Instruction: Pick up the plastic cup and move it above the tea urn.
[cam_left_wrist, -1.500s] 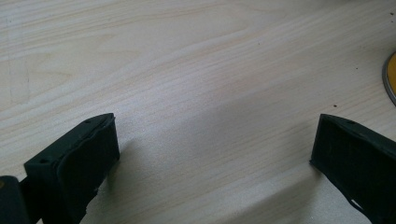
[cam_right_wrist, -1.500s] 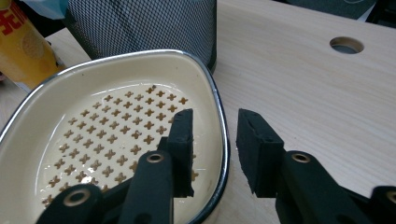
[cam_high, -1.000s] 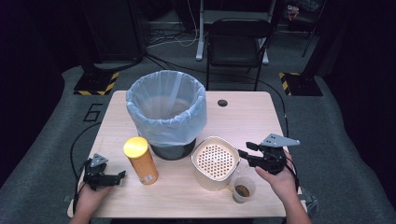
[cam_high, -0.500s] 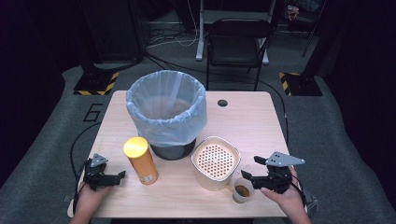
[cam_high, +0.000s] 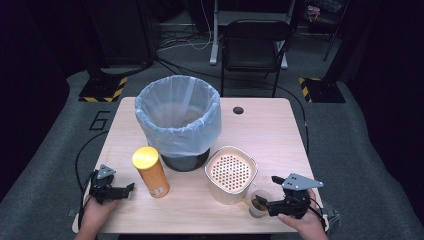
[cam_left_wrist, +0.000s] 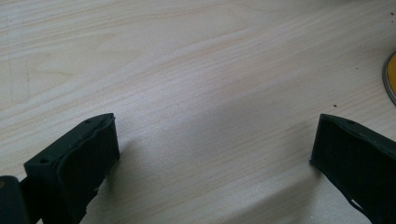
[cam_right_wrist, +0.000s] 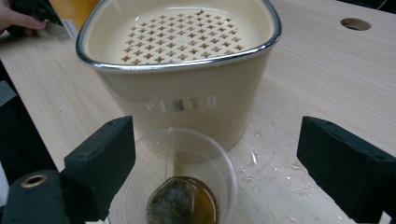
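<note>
Pale wood tabletop (cam_high: 280, 135) under me: my right gripper (cam_right_wrist: 215, 172), jaws spread wide, has the clear cup (cam_right_wrist: 180, 179) with its teabag (cam_right_wrist: 175, 205) upright just ahead between them, far nearer than my left gripper (cam_high: 117, 191), also spread.

The right gripper (cam_right_wrist: 233, 172) has its two black jaws spread wide, rising from the bottom corners. Between them, closer to the left jaw, stands a clear plastic cup (cam_right_wrist: 180, 177) with a wet tea bag (cam_right_wrist: 173, 205) lying in a little brown liquid at its bottom; a thin string runs up from the bag to the cup's rim. Neither jaw touches the cup. Just behind the cup stands a cream-coloured container (cam_right_wrist: 187, 100) with a metal rim and a strainer insert pierced with cross-shaped holes; faint lettering runs across its front wall. Water drops lie on the light wooden desk (cam_right_wrist: 317, 70) right of the cup. A round hole (cam_right_wrist: 355, 23) sits in the desk far back.
</note>
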